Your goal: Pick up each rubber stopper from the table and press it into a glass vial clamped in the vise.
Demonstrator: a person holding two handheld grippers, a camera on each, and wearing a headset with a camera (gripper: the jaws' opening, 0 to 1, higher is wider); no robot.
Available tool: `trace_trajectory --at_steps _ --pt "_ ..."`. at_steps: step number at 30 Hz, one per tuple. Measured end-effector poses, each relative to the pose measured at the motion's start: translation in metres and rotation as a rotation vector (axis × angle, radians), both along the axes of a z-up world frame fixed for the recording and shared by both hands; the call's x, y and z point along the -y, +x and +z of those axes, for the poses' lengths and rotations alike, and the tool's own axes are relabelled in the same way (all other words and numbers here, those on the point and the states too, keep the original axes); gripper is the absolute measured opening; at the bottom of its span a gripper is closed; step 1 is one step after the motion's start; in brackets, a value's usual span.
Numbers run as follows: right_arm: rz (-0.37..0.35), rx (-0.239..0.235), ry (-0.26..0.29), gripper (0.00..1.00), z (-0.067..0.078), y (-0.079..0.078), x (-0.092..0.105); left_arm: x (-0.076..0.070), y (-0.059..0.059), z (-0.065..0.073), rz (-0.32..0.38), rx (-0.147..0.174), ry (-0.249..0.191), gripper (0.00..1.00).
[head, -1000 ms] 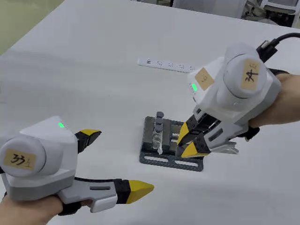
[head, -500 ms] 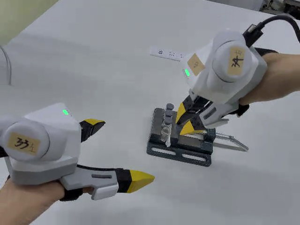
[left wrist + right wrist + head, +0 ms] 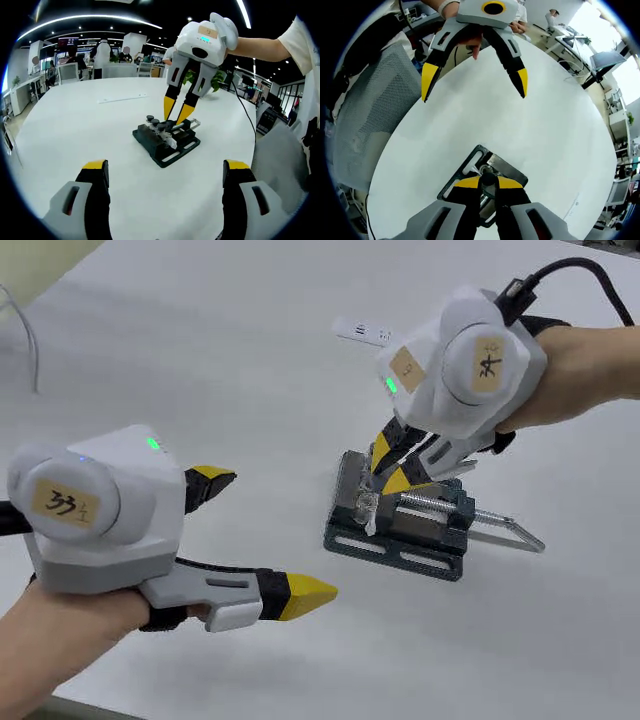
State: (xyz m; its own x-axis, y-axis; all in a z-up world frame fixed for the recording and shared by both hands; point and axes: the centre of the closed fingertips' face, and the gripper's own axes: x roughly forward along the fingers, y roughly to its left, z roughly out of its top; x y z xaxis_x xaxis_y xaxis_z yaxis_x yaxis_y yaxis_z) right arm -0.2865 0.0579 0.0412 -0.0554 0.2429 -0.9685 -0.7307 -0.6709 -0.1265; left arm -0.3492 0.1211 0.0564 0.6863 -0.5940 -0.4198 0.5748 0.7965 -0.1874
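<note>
Yellow-tipped right gripper (image 3: 390,466) poised over the vise (image 3: 395,545), jaws narrow, dark stopper (image 3: 487,178) seen between my tips at the vials (image 3: 368,505), gripped or not I cannot tell, left gripper (image 3: 272,533) spread wide, well apart from the vise

Vise (image 3: 398,548) dark matt metal; table (image 3: 200,350) smooth matt white.

Left tool (image 3: 272,533) held low, jaws spread wide — right tool (image 3: 388,468) angled downward (jaws nearly together).
</note>
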Motion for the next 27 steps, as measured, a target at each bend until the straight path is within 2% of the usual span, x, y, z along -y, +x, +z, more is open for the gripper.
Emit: trace_trajectory --at_steps 3,14,27 --pt "0.013 0.013 -0.004 0.05 -0.0037 0.0 0.0 0.0004 -0.0005 0.0003 0.006 -0.002 -0.003 0.94" --pt "0.016 0.0 -0.021 0.05 -0.0106 -0.0014 -0.0013 0.0011 -0.0032 -0.0016 0.01 -0.012 -0.012 0.92" --pt "0.006 -0.012 -0.016 0.05 -0.0076 -0.001 -0.0041 0.0064 -0.0044 -0.0011 0.003 -0.015 -0.026 0.91"
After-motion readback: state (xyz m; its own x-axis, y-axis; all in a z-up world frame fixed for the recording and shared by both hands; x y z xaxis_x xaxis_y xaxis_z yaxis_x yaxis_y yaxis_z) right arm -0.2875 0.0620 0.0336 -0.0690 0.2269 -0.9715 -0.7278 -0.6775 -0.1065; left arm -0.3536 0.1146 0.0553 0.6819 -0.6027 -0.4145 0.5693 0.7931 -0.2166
